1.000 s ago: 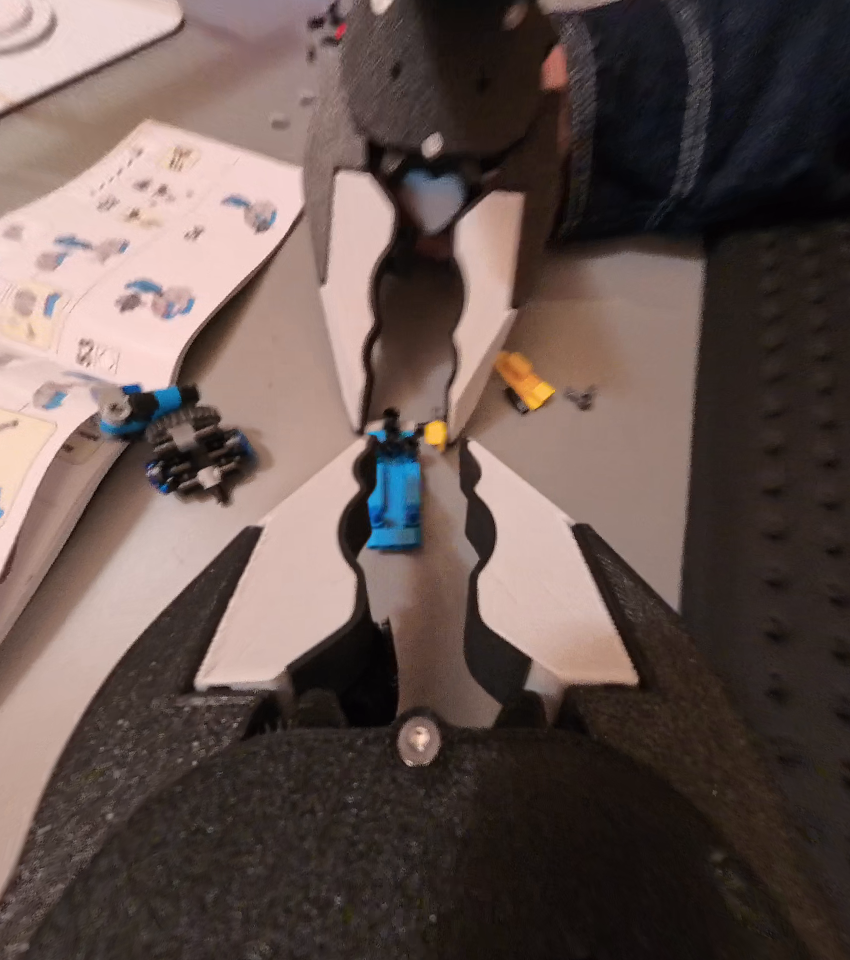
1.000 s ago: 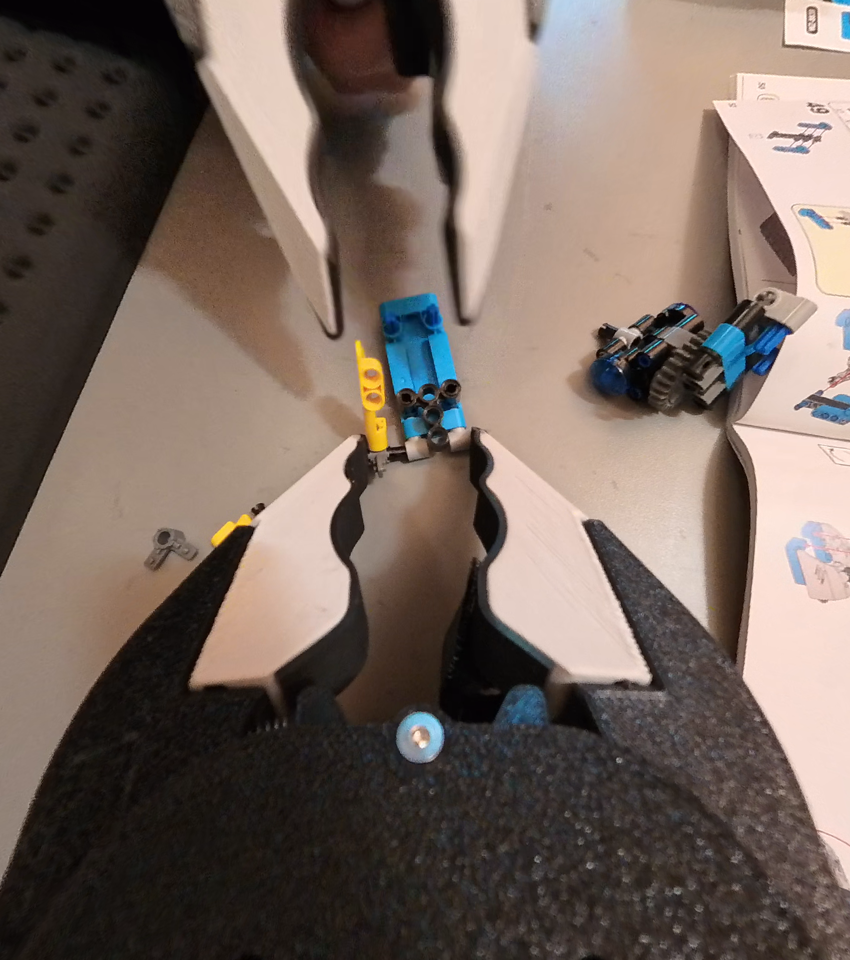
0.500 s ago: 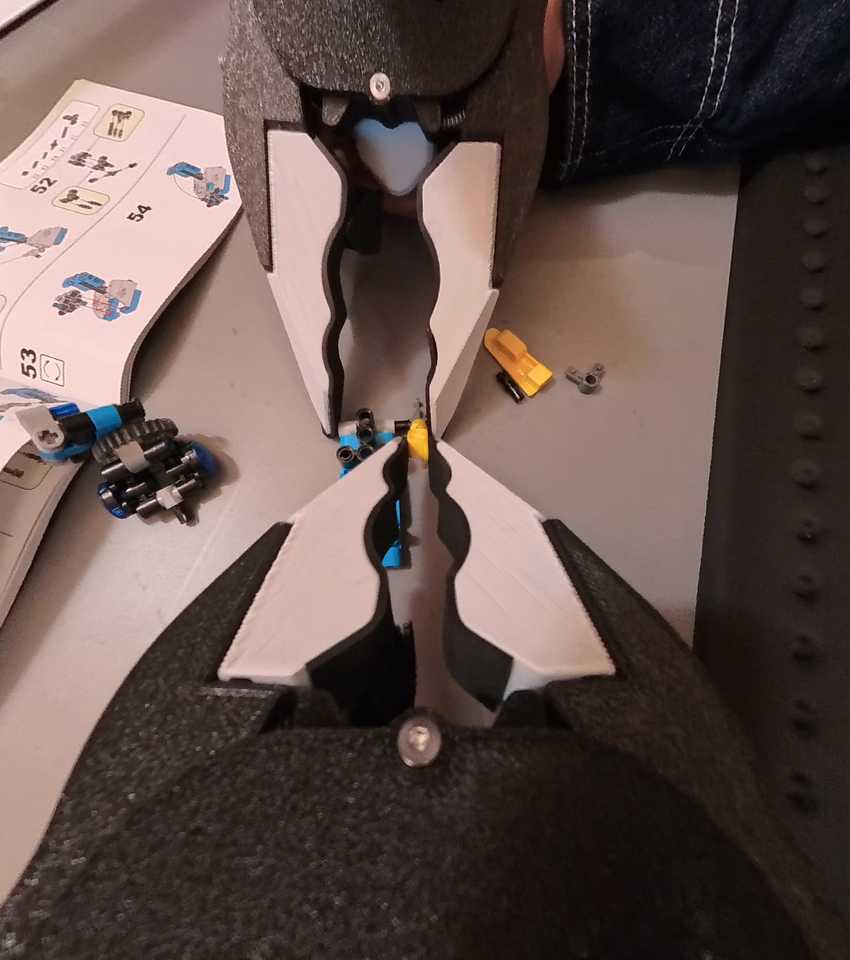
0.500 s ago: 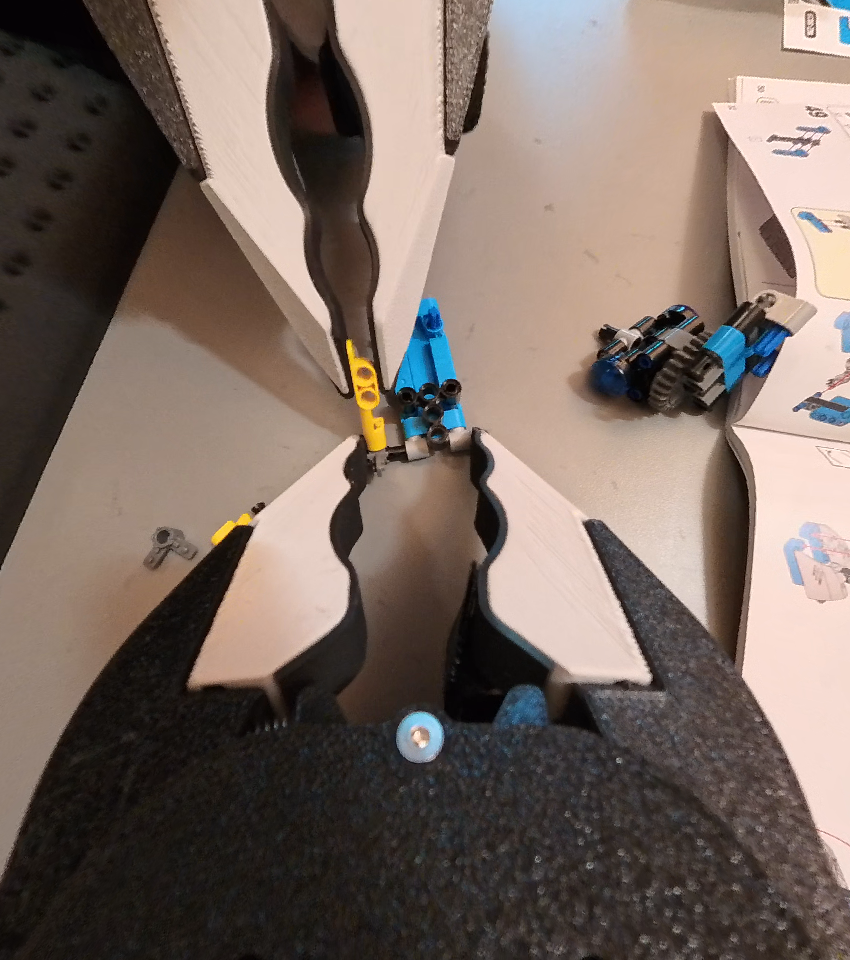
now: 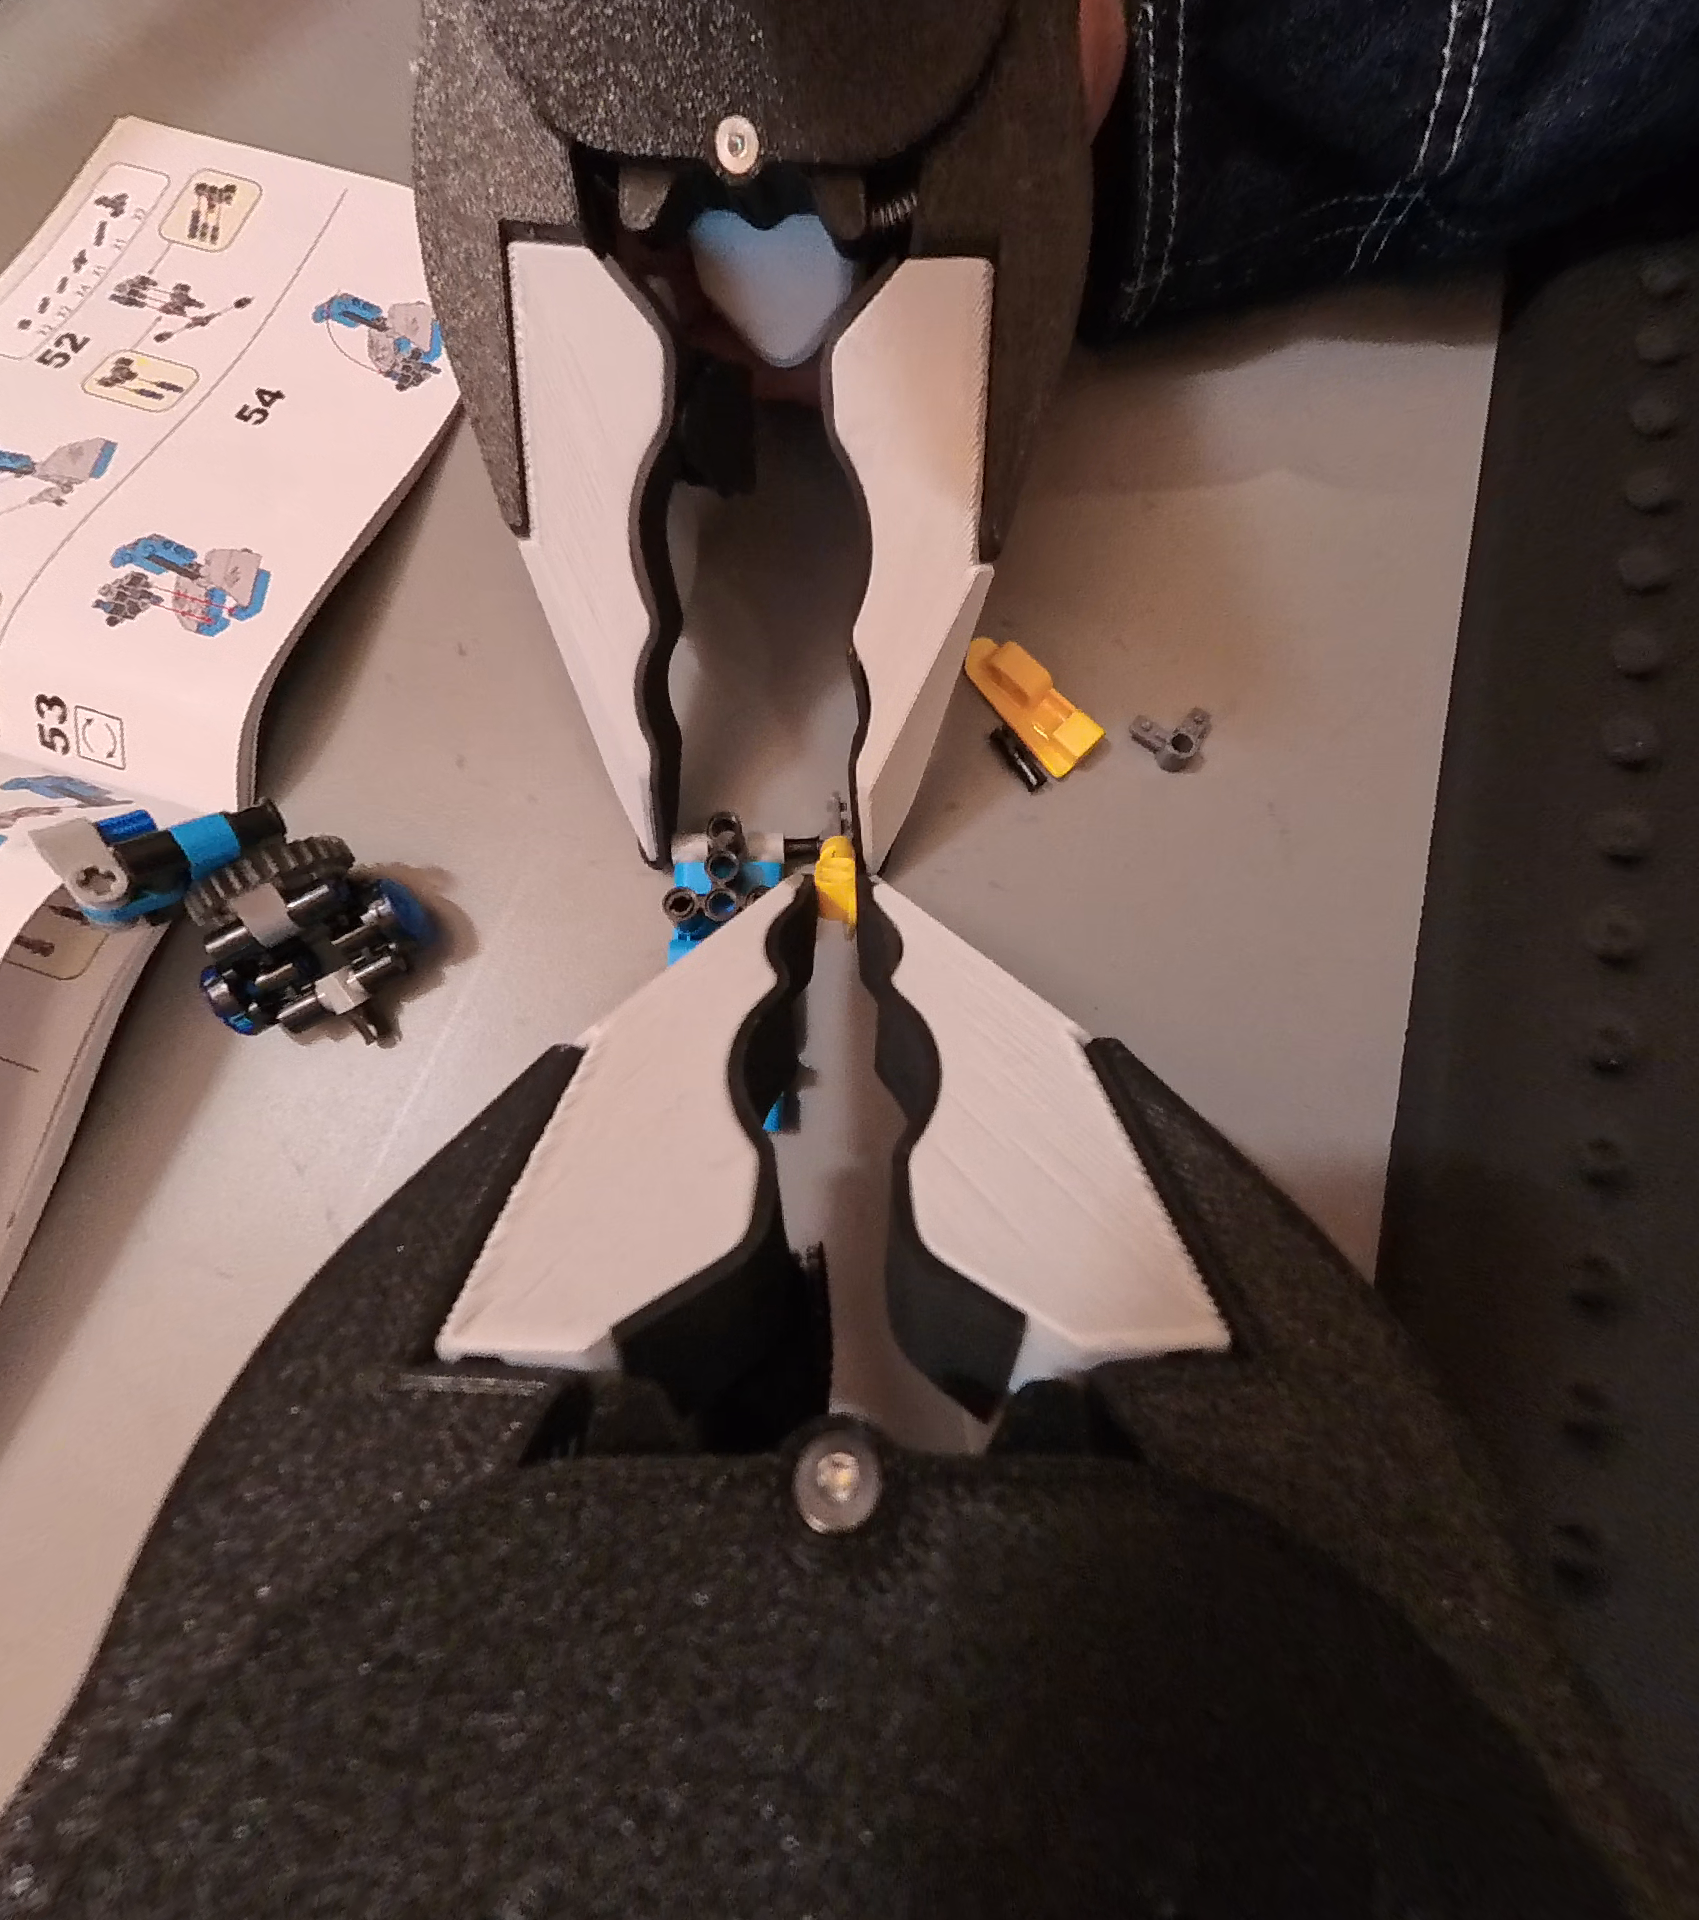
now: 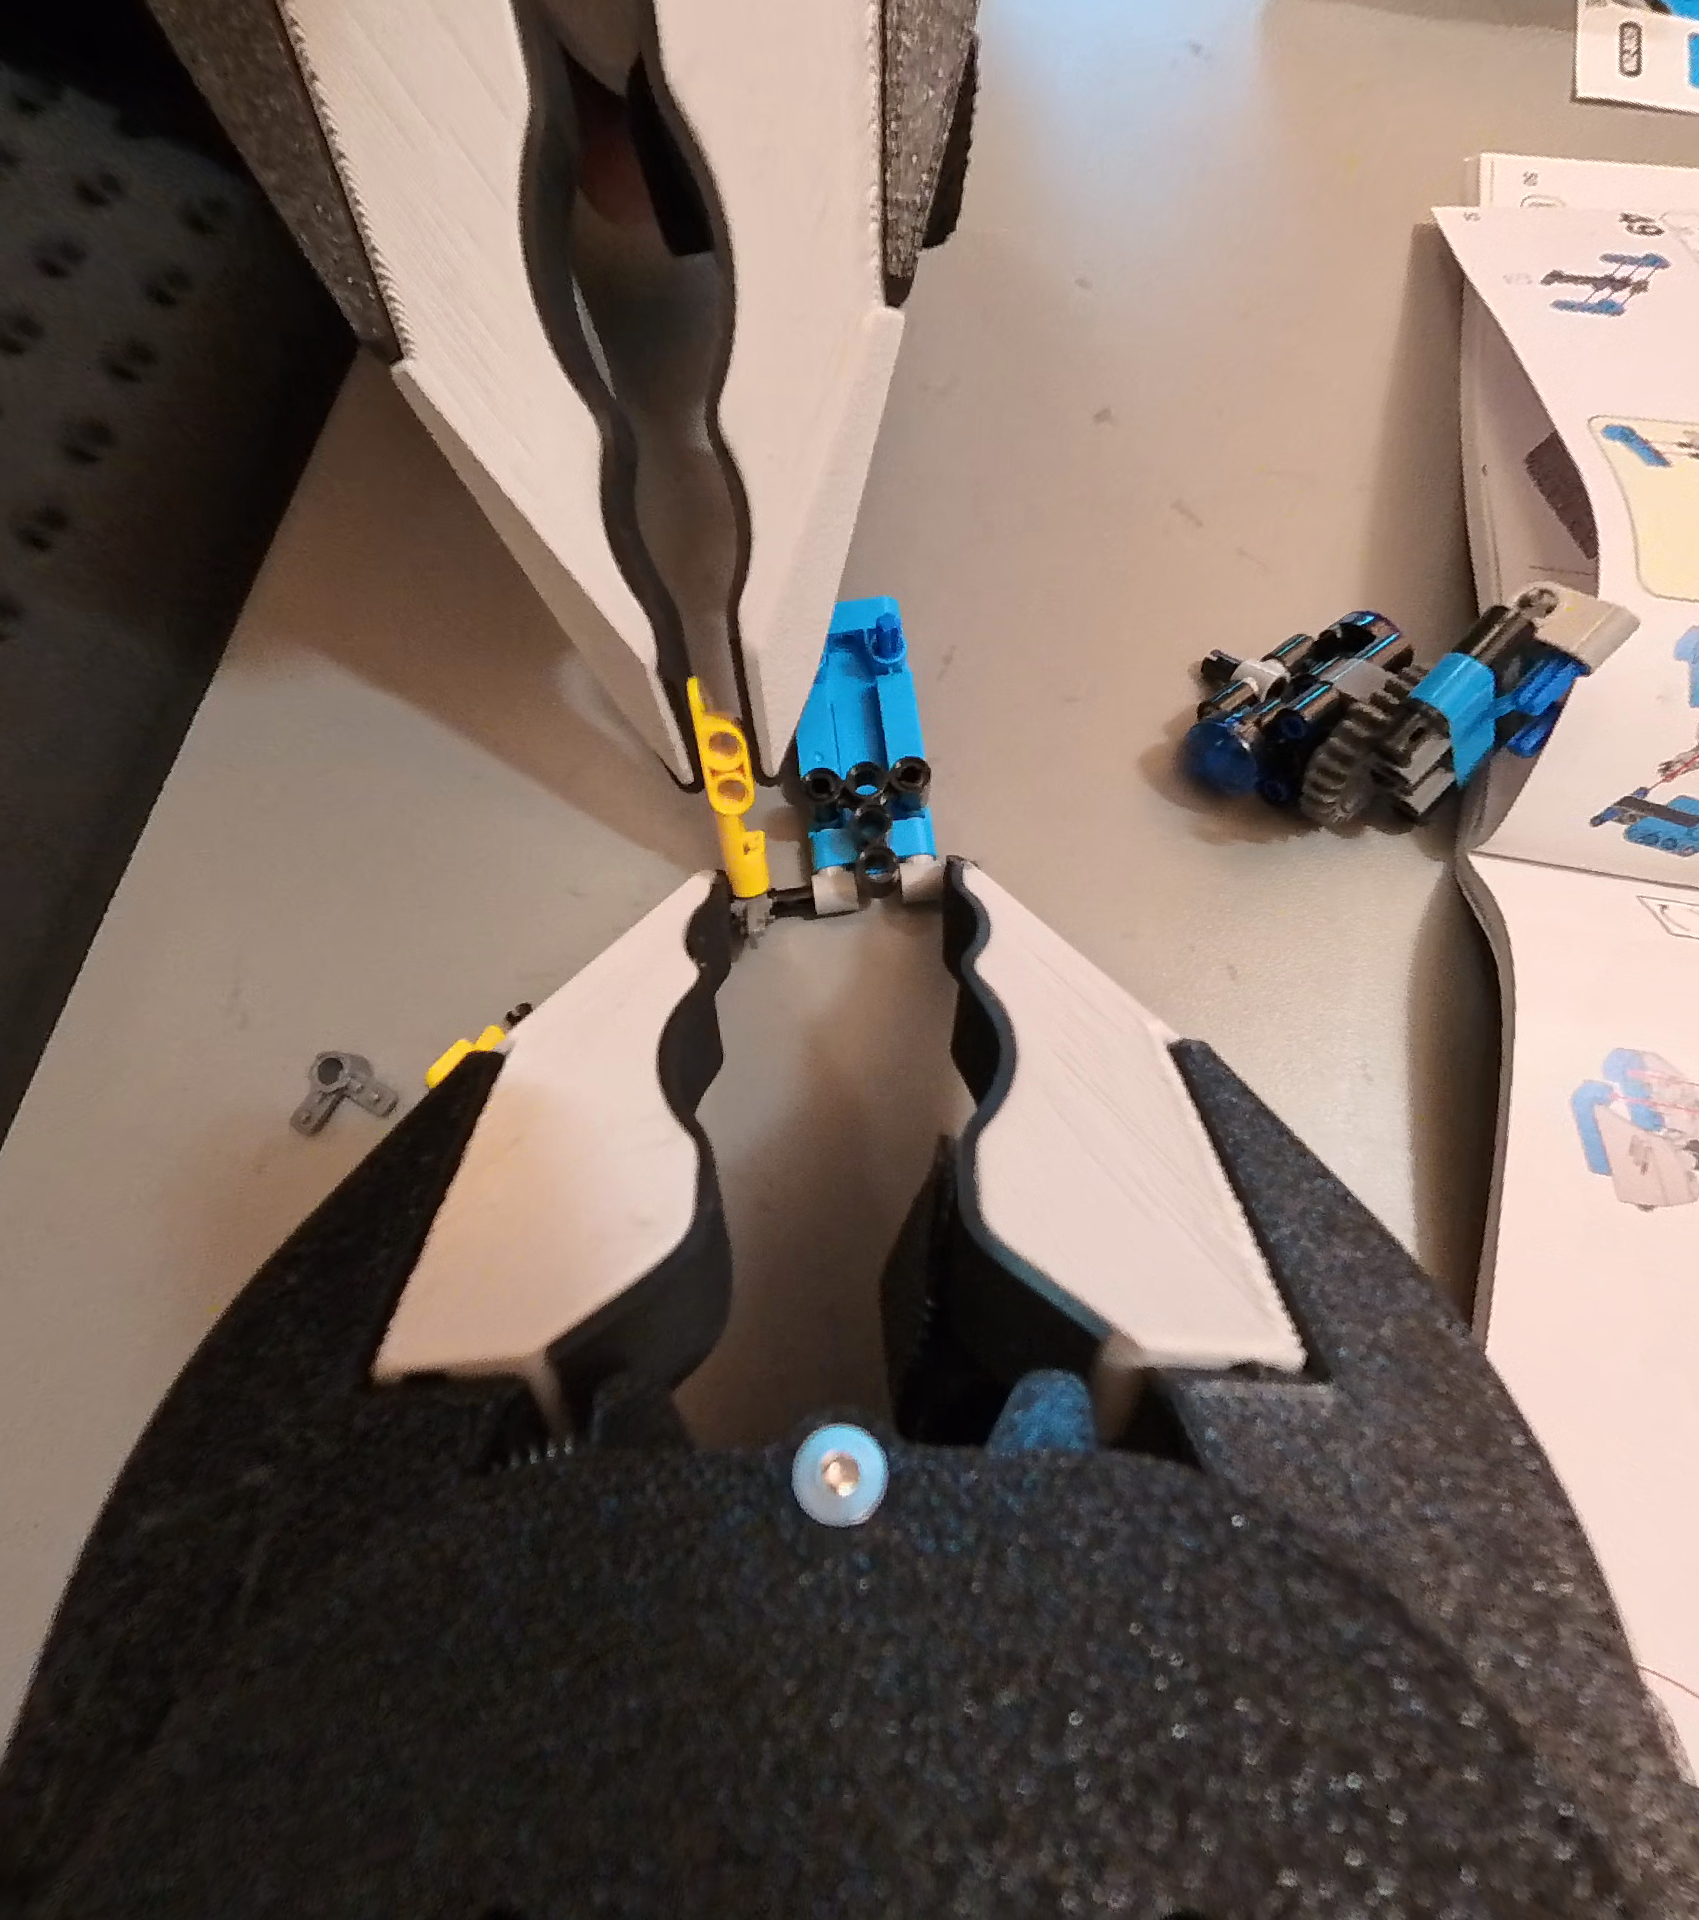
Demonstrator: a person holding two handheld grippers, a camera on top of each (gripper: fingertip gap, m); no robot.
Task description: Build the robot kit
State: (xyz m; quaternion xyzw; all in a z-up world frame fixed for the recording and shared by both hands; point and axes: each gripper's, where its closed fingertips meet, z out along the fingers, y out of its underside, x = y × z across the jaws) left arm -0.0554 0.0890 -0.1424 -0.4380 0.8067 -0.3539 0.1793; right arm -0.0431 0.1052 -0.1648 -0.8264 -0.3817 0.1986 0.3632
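Landmark: small blue brick assembly (image 6: 860, 758) with black pin connectors, lying on the grey tabletop (image 6: 1136, 436).

- Yellow perforated liftarm (image 6: 725, 774): touching the assembly's side, joined to it by a short black axle at the end nearest the right gripper.
- Geared blue-and-black sub-assembly (image 6: 1385, 717): well apart from the assembly, resting partly on the edge of the open instruction booklet (image 6: 1655, 935), which lies beyond it.
- Yellow wedge-shaped piece (image 5: 1032, 707) with a short black pin beside it: near the assembly, just outside the right gripper's finger.
- Small grey connector (image 5: 1175, 738): just beyond the yellow wedge, towards the dark studded mat (image 5: 1655, 831) that borders the table.
- Dark denim sleeve (image 5: 1447, 156): behind the right gripper, far side from the assembly.

Left gripper (image 5: 832, 909): white fingers drawn nearly together, pinching the yellow liftarm at their tips; one finger covers part of the blue assembly in the left wrist view.

Right gripper (image 6: 829, 888): fingers spread wide, gripping nothing; their tips stand at either end of the assembly's near edge. Whether they touch it cannot be told. The two grippers face each other tip to tip across the assembly.
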